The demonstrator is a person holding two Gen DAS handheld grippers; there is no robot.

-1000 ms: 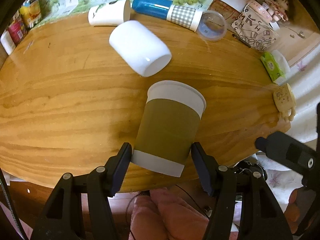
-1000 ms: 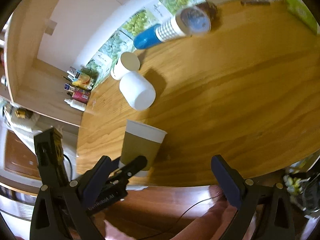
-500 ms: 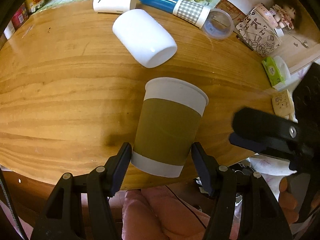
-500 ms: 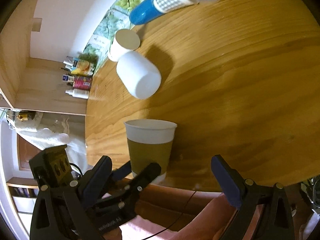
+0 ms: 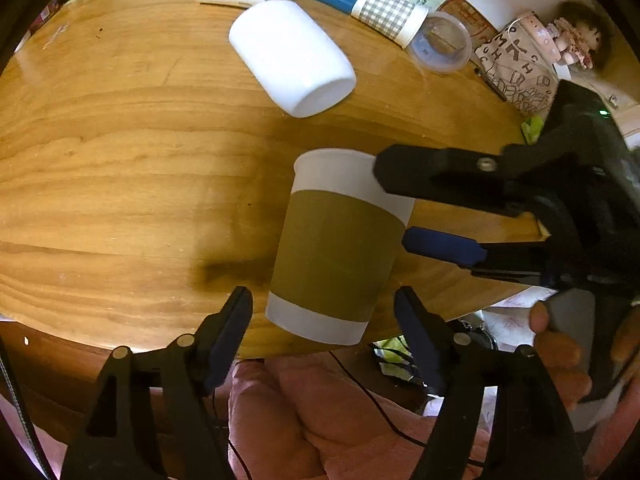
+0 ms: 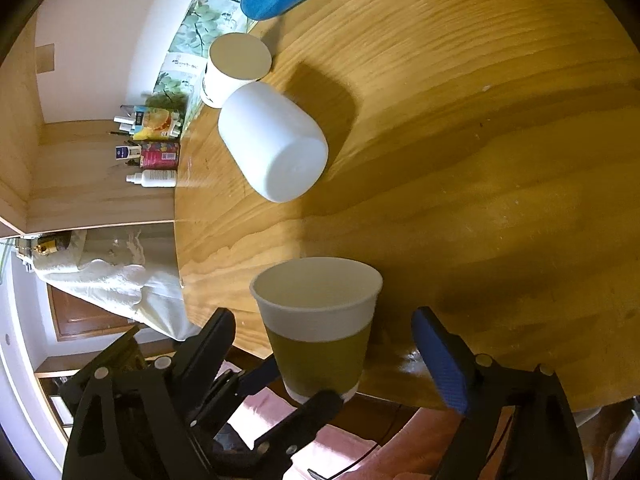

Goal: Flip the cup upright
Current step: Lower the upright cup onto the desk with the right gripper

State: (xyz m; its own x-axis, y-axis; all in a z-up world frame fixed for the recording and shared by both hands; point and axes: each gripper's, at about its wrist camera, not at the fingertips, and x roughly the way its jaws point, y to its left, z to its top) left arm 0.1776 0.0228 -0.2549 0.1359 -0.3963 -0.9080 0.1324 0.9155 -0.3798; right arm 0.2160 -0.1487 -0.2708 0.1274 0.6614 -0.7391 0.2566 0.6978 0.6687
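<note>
**Paper cup between two spread grippers**

Left gripper (image 5: pixel 323 308) jaws released, spread either side of the olive-sleeved white paper cup (image 5: pixel 338 248), apparently not touching. Cup at the near edge of the wooden tabletop (image 5: pixel 120 184), mouth facing away. Right gripper (image 6: pixel 320 336) jaws likewise spread, straddling the cup. Beyond, a white plastic cup (image 5: pixel 290 56) lying on its side.

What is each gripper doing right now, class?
Left gripper: open, fingers either side of the sleeved paper cup, not clamped.
Right gripper: open around the same cup.
</note>
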